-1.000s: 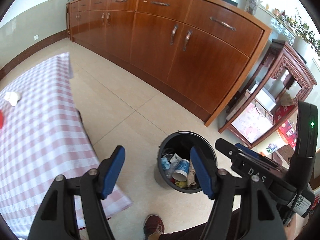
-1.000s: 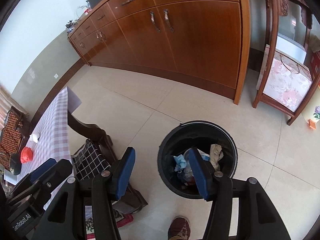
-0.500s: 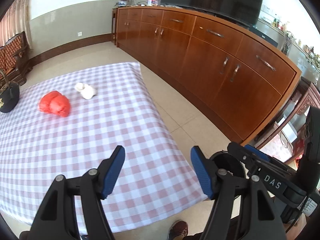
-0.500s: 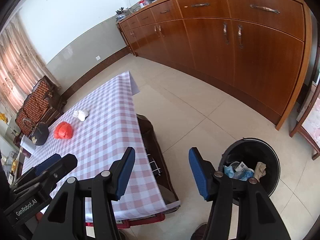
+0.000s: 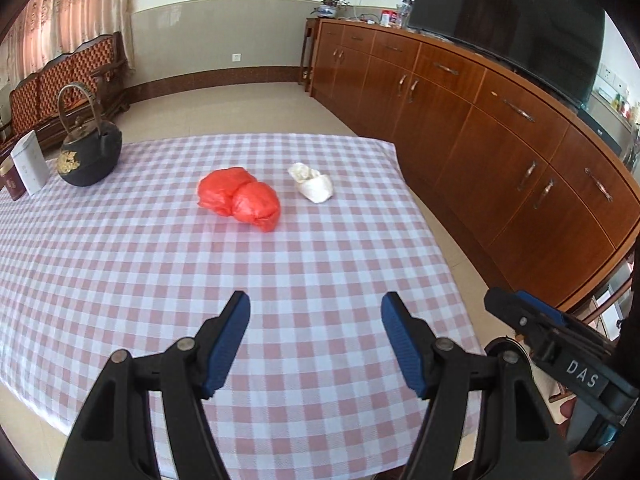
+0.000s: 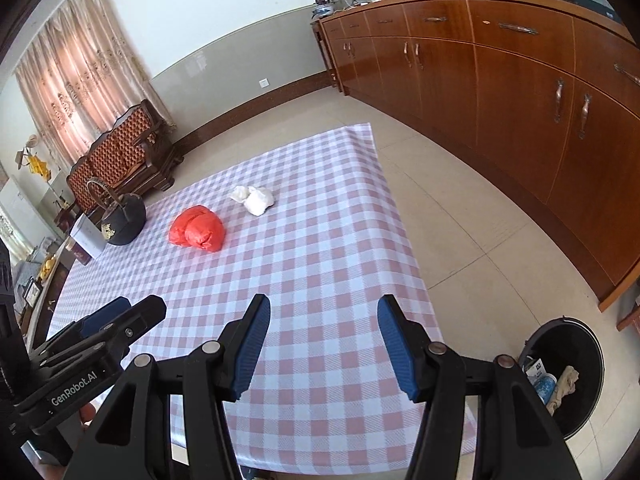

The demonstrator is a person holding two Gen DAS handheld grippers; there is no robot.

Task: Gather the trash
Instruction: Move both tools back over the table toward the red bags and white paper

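Observation:
A crumpled red plastic bag (image 5: 240,197) (image 6: 198,229) lies on the pink checked tablecloth (image 5: 160,280) (image 6: 320,260). A crumpled white wad (image 5: 314,184) (image 6: 254,199) sits just to its right. My left gripper (image 5: 316,308) hovers open over the near part of the table, nothing between its blue pads. My right gripper (image 6: 323,310) is open too, also over the near edge, empty. The black trash bin (image 6: 576,364) stands on the floor to the right of the table, with several pieces of trash inside.
A black iron kettle (image 5: 90,152) (image 6: 122,216) and a white box (image 5: 30,162) stand at the table's far left. A long wooden sideboard (image 5: 500,152) (image 6: 520,80) runs along the right, with tiled floor between. A carved wooden bench (image 6: 124,156) stands by the curtains.
Both grippers have swung left from above the trash bin to over the table. The bin has left the left wrist view and slid to the lower right of the right wrist view.

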